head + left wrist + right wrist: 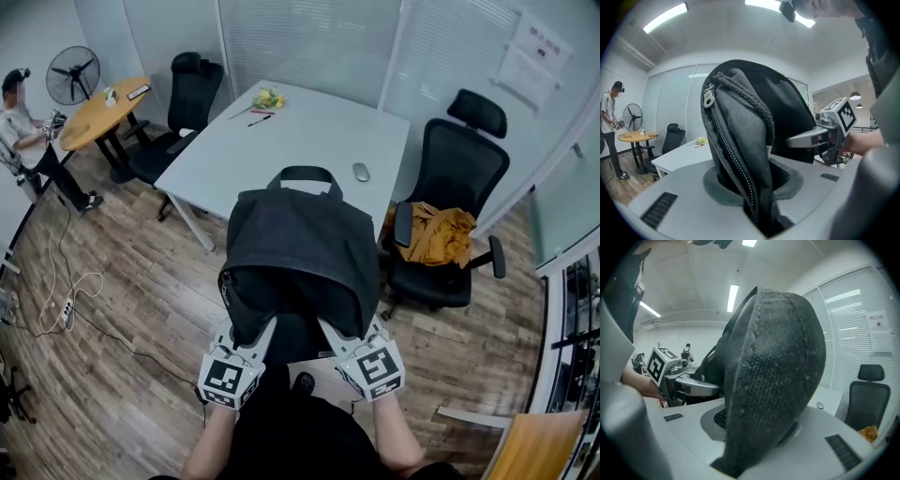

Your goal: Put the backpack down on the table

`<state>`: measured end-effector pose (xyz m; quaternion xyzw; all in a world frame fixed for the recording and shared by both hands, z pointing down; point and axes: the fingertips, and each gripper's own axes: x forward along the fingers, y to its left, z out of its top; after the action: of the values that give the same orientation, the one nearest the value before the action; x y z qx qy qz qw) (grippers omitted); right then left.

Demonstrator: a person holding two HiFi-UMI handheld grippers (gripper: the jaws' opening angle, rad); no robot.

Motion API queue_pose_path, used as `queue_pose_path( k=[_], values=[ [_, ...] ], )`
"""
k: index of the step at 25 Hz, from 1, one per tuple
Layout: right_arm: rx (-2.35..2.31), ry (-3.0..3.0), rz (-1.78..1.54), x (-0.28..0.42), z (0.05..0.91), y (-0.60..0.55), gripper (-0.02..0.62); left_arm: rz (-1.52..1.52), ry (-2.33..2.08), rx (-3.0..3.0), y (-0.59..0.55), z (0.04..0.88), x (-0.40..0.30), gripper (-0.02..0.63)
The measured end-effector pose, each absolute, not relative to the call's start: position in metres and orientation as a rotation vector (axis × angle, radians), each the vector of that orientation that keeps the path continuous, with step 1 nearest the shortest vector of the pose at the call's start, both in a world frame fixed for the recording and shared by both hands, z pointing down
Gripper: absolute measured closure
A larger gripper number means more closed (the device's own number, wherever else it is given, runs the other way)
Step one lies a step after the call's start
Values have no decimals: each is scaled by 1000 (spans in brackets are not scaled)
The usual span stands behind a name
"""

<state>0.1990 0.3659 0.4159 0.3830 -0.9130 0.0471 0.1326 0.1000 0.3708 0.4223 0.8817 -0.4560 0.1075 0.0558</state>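
Head view, one backpack (300, 244), seemingly airborne, left gripper (247, 333), right gripper (343, 333)

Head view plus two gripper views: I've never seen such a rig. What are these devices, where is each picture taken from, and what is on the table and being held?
No robot here: a person holds a two-jaw gripper in each hand. The head view comes from a camera on the person's head, looking down; the left gripper and right gripper show at the bottom, each with a marker cube. The other two pictures come from cameras riding on each gripper, looking along its jaws. Both grippers are clamped on a dark backpack: the left on its zipper edge, the right on a padded mesh part. It is held up at the near edge of the white table, which carries a mouse, pens and a small yellow-green item.
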Motion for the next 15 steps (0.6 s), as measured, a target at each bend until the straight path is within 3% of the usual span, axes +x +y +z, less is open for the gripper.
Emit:
queue_pose_path(
  k=[15],
  values=[
    [1119,-2618,154,165,415,279,494,316,-1367,2681,284,421,66,505]
  ],
)
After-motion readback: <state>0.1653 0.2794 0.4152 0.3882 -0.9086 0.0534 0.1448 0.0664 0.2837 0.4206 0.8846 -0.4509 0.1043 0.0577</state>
